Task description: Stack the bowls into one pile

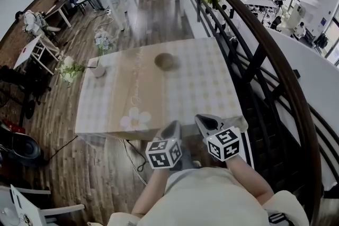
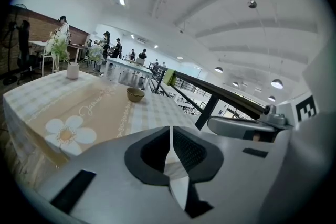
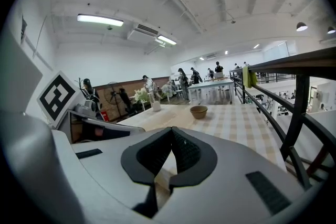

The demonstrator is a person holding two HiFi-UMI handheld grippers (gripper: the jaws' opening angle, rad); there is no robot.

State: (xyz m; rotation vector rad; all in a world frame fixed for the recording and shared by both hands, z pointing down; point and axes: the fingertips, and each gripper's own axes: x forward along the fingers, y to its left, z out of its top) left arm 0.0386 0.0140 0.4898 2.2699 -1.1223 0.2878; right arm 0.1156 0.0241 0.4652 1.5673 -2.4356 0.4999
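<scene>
On the surface one bowl pile stands, stacking seemingly done; left gripper and right gripper fingers closed, empty.

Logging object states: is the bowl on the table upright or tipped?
Upright: the bowl sits on its base on the table, rim level, opening facing up.

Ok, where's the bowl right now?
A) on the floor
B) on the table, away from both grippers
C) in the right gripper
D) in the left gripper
B: the bowl stands on the table, well beyond the left gripper and the right gripper, and both grippers are shut on nothing.
</scene>
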